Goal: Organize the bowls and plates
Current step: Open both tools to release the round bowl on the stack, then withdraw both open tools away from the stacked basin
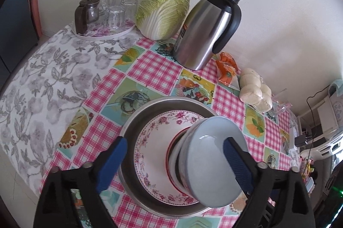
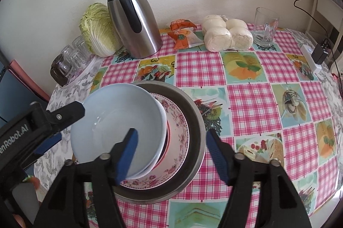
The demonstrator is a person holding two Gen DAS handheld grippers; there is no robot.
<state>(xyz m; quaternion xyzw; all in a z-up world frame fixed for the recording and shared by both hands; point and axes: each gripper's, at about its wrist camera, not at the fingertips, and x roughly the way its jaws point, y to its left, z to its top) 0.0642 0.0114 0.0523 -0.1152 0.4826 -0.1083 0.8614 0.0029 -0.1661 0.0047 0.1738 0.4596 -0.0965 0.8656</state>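
A light blue bowl (image 1: 208,155) (image 2: 111,121) tops a stack of bowls, one with a red rim (image 1: 172,155). The stack stands on a floral plate (image 1: 154,142) (image 2: 180,136) inside a round metal basin (image 1: 137,118) (image 2: 194,109). My left gripper (image 1: 174,142) is open wide, with its left pad outside the basin rim and its right pad in front of the blue bowl's far side. One of its fingers (image 2: 64,113) shows at the bowl's left edge in the right wrist view. My right gripper (image 2: 172,133) is open, with one pad over the blue bowl and the other beyond the basin rim. Neither presses on anything.
Along the wall stand a steel thermos jug (image 1: 205,31) (image 2: 137,24), a cabbage (image 1: 165,9), a tray of upturned glasses (image 1: 115,11), orange snack packets (image 2: 184,35), bagged buns (image 2: 227,35) and a glass mug (image 2: 264,27). A power strip (image 2: 309,57) lies at the right edge.
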